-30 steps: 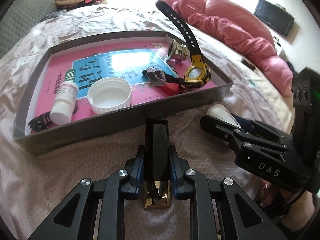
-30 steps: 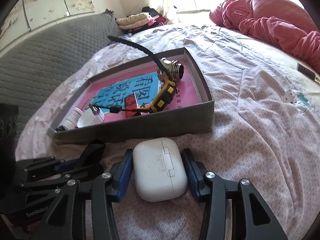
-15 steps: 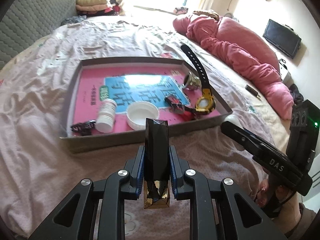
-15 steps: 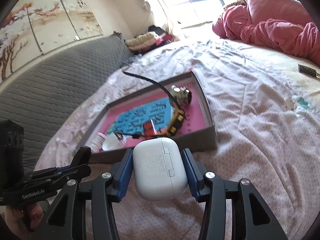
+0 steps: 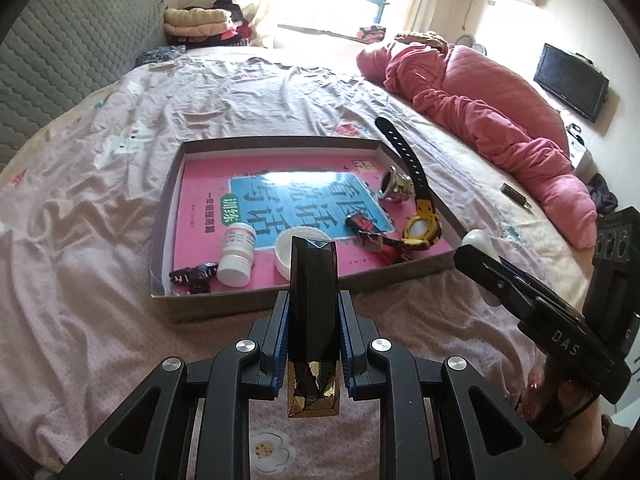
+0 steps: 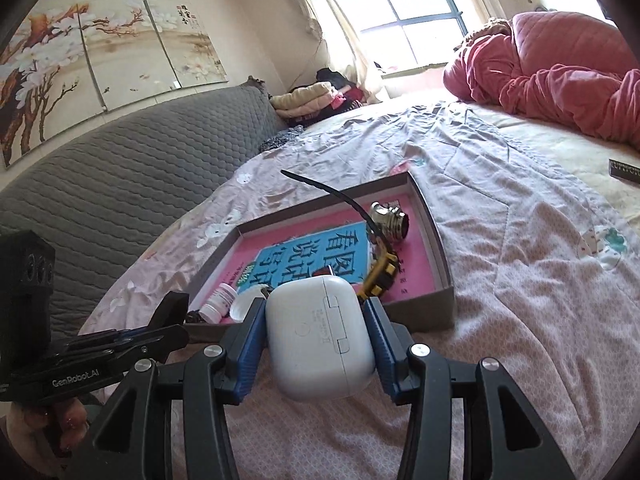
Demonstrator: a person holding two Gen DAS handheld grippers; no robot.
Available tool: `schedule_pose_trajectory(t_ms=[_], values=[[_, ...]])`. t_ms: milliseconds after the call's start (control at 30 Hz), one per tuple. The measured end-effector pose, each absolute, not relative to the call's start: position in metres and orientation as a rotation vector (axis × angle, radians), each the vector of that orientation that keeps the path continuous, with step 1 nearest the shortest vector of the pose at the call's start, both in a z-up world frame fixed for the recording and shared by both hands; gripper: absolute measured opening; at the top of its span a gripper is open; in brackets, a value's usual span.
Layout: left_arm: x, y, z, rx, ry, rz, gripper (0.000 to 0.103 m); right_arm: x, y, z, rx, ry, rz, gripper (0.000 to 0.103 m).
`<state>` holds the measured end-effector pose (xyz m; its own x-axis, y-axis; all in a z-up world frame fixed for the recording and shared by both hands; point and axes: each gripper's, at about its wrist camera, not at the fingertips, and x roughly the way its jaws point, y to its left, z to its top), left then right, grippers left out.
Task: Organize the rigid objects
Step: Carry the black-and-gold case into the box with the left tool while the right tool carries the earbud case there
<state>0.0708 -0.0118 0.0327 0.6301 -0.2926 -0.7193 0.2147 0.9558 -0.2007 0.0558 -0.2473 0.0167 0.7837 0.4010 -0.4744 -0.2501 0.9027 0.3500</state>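
My left gripper is shut on a tall black faceted bottle with a gold base, held above the bedsheet in front of a shallow grey box. My right gripper is shut on a white earbud case, also lifted, to the right of the box. The box has a pink and blue book as its floor and holds a white pill bottle, a white lid, a yellow and black watch, a metal fitting and a small black item.
The box lies on a pink patterned bedsheet. A pink quilt is heaped at the far right, with a small dark stick near it. A grey padded headboard runs along the left. Folded clothes lie by the window.
Both grippers have risen and tilted up with their objects, so the box now looks smaller and farther, and more of the room shows. Both grips are unchanged.
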Motion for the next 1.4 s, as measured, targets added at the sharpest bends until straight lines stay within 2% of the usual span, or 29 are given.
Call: schedule_pose_trajectory(t_ms=[733, 1400], values=[[0.137, -0.014, 0.025, -0.094, 0.860, -0.249, 0.022, 0.098, -0.230, 0.023, 0.213, 0.522, 0.396, 0.049], [0.154, -0.012, 0.008, -0.069, 0.888, -0.231, 0.022, 0.126, -0.216, 0.016, 0.170, 0.556, 0.419, 0.049]])
